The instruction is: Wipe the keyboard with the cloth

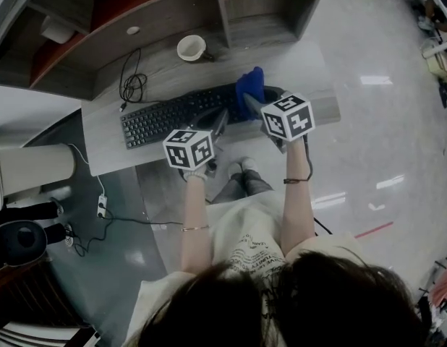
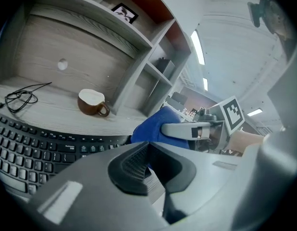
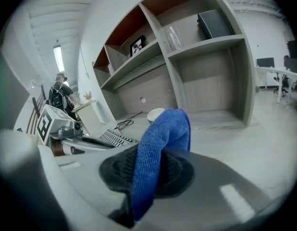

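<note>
A black keyboard (image 1: 173, 116) lies on the grey desk (image 1: 303, 67). My right gripper (image 1: 251, 101) is shut on a blue cloth (image 1: 250, 85) and holds it just above the keyboard's right end. In the right gripper view the cloth (image 3: 163, 138) stands up out of the shut jaws, with the keyboard (image 3: 115, 137) beyond to the left. My left gripper (image 1: 219, 123) hovers at the keyboard's near edge, left of the cloth, jaws shut with nothing in them. In the left gripper view the keyboard (image 2: 33, 143) runs along the left and the cloth (image 2: 153, 126) sits straight ahead.
A brown mug (image 1: 192, 48) with a white inside stands behind the keyboard. A black cable (image 1: 131, 85) lies coiled at the desk's back left. Shelving (image 1: 231, 9) rises along the desk's far side. A person's knees and shoes (image 1: 241, 170) are under the near edge.
</note>
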Demonstrator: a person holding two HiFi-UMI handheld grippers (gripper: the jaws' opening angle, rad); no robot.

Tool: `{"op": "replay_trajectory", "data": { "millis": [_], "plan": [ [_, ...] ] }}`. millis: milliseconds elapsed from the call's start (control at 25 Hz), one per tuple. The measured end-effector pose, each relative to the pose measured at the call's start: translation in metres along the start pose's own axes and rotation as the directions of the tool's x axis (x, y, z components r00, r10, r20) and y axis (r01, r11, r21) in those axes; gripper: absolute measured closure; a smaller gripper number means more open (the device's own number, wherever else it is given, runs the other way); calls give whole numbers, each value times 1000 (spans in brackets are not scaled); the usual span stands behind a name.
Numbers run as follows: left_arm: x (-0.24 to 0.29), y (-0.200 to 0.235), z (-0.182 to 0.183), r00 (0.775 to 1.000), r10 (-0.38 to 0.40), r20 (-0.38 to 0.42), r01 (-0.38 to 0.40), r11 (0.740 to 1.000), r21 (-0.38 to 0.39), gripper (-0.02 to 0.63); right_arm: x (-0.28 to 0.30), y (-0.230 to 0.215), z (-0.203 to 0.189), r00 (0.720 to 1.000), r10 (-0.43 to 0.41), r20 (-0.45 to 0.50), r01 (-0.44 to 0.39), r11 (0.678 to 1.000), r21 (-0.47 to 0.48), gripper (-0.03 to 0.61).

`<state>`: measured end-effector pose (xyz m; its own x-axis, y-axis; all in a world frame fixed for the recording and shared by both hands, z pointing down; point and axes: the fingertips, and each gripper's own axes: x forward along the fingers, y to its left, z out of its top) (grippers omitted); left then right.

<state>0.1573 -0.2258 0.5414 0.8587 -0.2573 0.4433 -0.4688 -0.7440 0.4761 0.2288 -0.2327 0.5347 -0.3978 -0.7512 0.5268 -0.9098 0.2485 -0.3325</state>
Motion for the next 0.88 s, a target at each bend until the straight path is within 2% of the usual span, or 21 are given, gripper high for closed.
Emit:
{"op": "replay_trajectory", "data": {
  "millis": [440,880],
  "plan": [
    [-19,32,-8,999,32,18,-31,998,-46,612,30,18,-6,999,40,-25,-40,999,11,518],
    [-42,66,-7,999,-47,-18,46,998,-48,612,62,46,-8,998,-41,-40,43,998,49,518]
  ]
}}
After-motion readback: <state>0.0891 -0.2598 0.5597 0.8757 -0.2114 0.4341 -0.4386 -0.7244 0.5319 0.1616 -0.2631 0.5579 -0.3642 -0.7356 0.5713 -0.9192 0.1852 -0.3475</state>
